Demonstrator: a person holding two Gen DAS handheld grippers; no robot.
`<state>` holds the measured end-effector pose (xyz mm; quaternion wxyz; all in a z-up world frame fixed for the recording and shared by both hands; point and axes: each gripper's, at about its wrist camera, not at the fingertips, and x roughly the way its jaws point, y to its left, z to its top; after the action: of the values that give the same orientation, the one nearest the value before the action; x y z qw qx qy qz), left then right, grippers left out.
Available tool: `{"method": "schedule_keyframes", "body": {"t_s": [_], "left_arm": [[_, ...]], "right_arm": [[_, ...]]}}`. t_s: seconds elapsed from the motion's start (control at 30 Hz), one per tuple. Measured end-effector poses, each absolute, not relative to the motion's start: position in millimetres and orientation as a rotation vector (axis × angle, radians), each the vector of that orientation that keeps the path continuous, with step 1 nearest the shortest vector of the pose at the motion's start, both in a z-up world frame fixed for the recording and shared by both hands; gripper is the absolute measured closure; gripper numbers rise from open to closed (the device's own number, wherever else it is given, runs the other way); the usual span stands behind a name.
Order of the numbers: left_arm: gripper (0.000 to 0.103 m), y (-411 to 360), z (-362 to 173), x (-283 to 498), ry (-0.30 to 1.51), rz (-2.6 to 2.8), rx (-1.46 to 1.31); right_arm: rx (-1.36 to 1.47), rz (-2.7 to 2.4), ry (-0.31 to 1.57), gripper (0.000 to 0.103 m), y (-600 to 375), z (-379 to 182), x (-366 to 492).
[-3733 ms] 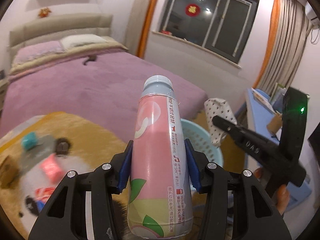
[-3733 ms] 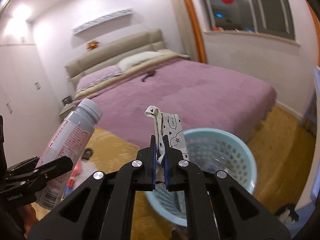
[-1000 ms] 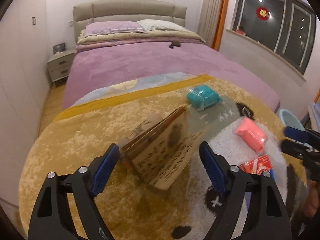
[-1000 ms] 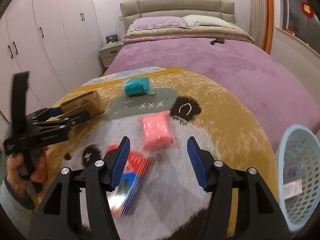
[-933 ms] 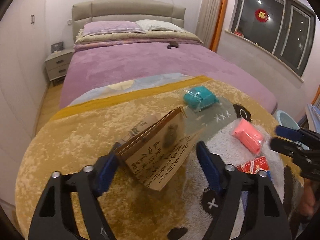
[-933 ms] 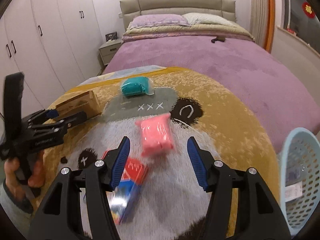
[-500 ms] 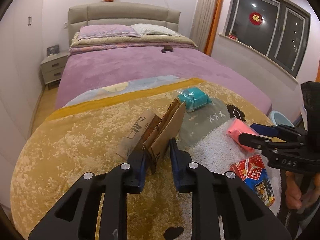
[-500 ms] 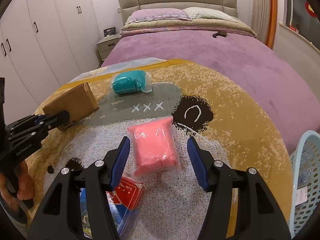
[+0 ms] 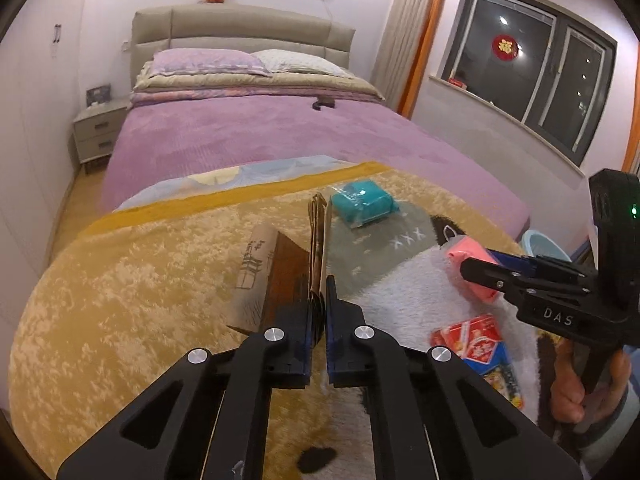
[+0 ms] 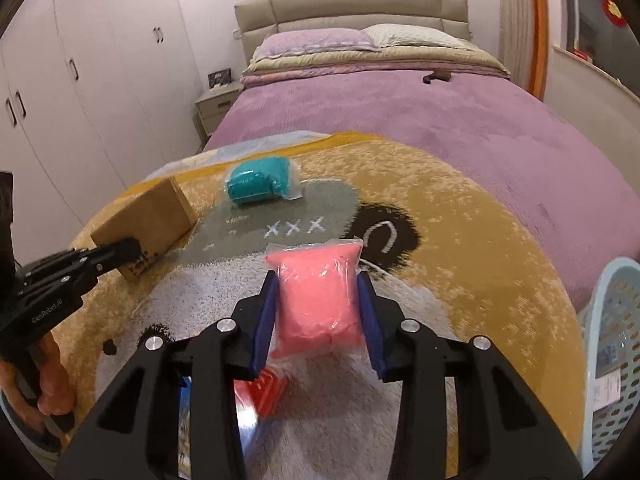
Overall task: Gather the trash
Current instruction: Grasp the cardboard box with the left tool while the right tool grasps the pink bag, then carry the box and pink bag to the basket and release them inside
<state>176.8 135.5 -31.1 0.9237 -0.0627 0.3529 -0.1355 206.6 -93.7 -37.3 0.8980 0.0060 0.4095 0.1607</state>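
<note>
My left gripper (image 9: 319,304) is shut on the flap of a flattened brown cardboard box (image 9: 280,268) that lies on the round rug; it also shows in the right wrist view (image 10: 148,216). My right gripper (image 10: 318,304) has its jaws around a pink plastic packet (image 10: 318,292), pads touching both sides; the packet also shows in the left wrist view (image 9: 466,260). A teal packet (image 9: 362,202) lies further back on the rug. A red and blue card box (image 9: 476,344) lies under the right gripper. The light blue basket (image 10: 612,352) stands at the right.
The round yellow and grey rug (image 9: 120,280) lies beside the purple bed (image 9: 260,136). A nightstand (image 9: 98,132) and white wardrobes (image 10: 60,92) stand at the left. The window wall (image 9: 520,120) is at the right.
My left gripper closed on the cardboard flap and my right gripper moved forward and closed around the pink packet. Earlier, the bottle and the patterned wrapper left my grippers near the basket.
</note>
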Motion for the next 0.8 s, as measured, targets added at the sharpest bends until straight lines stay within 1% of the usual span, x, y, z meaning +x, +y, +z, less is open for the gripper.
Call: {"method": "schedule_keyframes", "body": {"t_s": [0.37, 0.7, 0.8], "left_arm": [[0.100, 101.3, 17.3, 136.0, 0.611, -0.341, -0.144], [0.100, 10.3, 60.7, 115.5, 0.521, -0.507, -0.069], [0.100, -26.0, 68.9, 115.2, 0.508, -0.562, -0.033]], "right_arm": [[0.134, 0.285, 0.732, 0.067, -162.7, 18.2, 152.8], [0.208, 0.107, 0.618, 0.067, -257.9, 62.0, 111.1], [0.232, 0.051, 0.623, 0.067, -286.5, 66.0, 107.6]]}}
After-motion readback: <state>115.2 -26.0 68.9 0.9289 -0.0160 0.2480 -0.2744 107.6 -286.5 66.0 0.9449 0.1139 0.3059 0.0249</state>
